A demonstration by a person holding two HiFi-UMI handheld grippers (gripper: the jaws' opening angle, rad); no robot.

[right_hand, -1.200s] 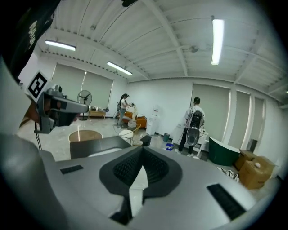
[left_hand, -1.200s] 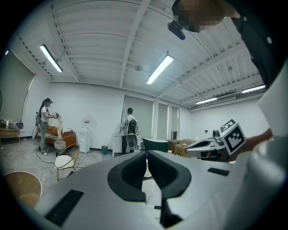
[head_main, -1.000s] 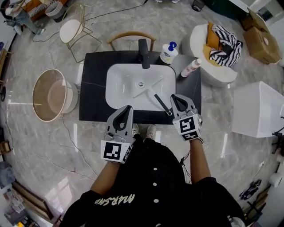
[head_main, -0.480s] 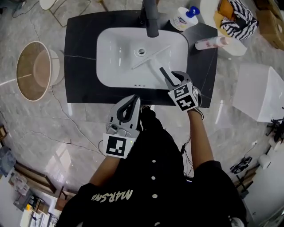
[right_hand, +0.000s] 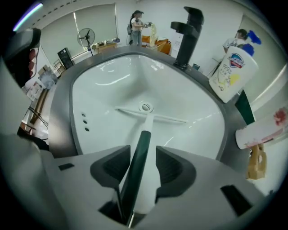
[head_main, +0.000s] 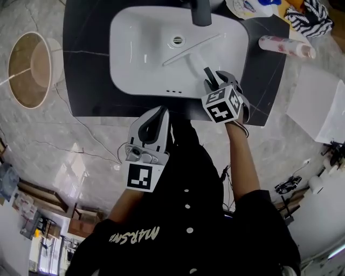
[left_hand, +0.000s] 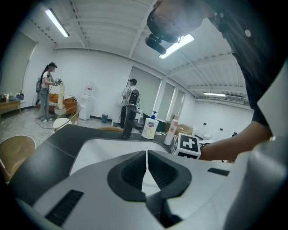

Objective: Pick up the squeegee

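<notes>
Counter (head_main: 86, 64): a dark slab on the pale marbled floor, with the person standing at its near edge.
Basin (head_main: 135, 54): white and rectangular, sunk into the middle of the counter, with a drain (head_main: 178, 40) toward its far side.
Round basket (head_main: 27, 67): on the floor, left of the counter and apart from it.
Left gripper (head_main: 161, 110): held off the near edge of the counter, over the person's dark shirt. Its tips meet and there is nothing between them.
Right gripper (head_main: 213, 81): pointing steeply down over the near right part of the basin. Its jaws have just been opening and now stand wide. The squeegee's handle runs between them, with a gap visible on each side of it.
Squeegee (right_hand: 141, 143): lies in the basin. Its pale blade stretches across the basin floor just near of the drain, and its dark handle slants toward the near right.
Faucet (head_main: 202, 13): black, at the far rim of the basin.
Soap bottle (right_hand: 231, 72): white with a blue pump, on the counter at the far right.
Pink bottle (head_main: 285, 46): lying on its side on the right part of the counter.
</notes>
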